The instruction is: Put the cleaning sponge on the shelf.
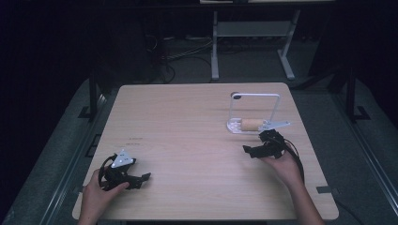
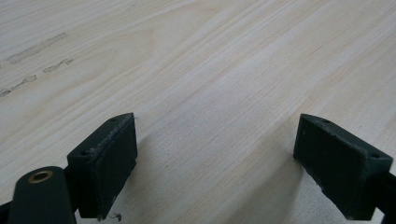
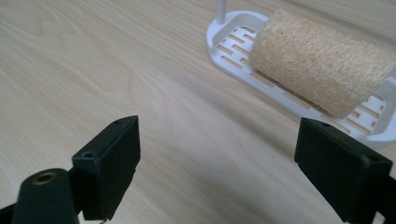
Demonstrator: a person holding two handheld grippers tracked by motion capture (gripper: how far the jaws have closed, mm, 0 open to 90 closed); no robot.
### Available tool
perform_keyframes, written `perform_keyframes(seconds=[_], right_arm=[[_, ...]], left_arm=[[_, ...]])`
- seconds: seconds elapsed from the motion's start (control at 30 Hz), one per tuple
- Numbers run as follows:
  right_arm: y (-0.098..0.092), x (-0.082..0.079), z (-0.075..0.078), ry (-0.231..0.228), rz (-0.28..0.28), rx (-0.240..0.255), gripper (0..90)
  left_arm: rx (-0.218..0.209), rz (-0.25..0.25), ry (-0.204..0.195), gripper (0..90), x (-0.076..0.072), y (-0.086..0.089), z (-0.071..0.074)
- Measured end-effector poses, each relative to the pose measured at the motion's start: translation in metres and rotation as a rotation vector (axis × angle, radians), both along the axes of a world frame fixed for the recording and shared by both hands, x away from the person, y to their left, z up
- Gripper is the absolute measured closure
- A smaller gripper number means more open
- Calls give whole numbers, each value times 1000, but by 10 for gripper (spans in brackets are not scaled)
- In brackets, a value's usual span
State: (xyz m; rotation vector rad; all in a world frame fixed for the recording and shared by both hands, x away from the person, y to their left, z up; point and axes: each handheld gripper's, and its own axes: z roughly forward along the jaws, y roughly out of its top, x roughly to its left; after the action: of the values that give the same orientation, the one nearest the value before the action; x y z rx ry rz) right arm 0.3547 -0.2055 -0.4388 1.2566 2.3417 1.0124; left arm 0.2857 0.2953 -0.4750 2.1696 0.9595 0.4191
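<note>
Dim room, pale wood counter (image 1: 187,140): loofah roll (image 3: 322,74) lies in white slotted rack (image 3: 233,46), right tool (image 3: 219,172) wide and empty beside it as if just released, left tool (image 2: 215,168) wide, idle.

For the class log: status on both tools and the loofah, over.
Left tool open, empty. Right tool open, empty, near rack. Loofah lying in rack tray. Nothing in the way.

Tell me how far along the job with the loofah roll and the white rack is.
Done, it seems: the tan loofah roll lies in the slotted white plastic rack with the wire handle. In hand: nothing; the right gripper is open just short of the rack, and the left gripper is open over bare wooden table. Left: probably only pulling the right hand away.
</note>
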Motion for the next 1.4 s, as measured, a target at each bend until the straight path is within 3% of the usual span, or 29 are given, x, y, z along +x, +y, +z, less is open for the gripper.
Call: perform_keyframes(seconds=[0.7, 1.17, 1.4], right_arm=[[16, -34, -11, -11, 65, -5, 27], [22, -59, -22, -13, 90, -3, 27], [27, -68, -31, -7, 108, -29, 27]], left_arm=[[0, 0, -1, 130, 0, 0, 0], [0, -1, -1, 130, 0, 0, 0], [0, -1, -1, 130, 0, 0, 0]])
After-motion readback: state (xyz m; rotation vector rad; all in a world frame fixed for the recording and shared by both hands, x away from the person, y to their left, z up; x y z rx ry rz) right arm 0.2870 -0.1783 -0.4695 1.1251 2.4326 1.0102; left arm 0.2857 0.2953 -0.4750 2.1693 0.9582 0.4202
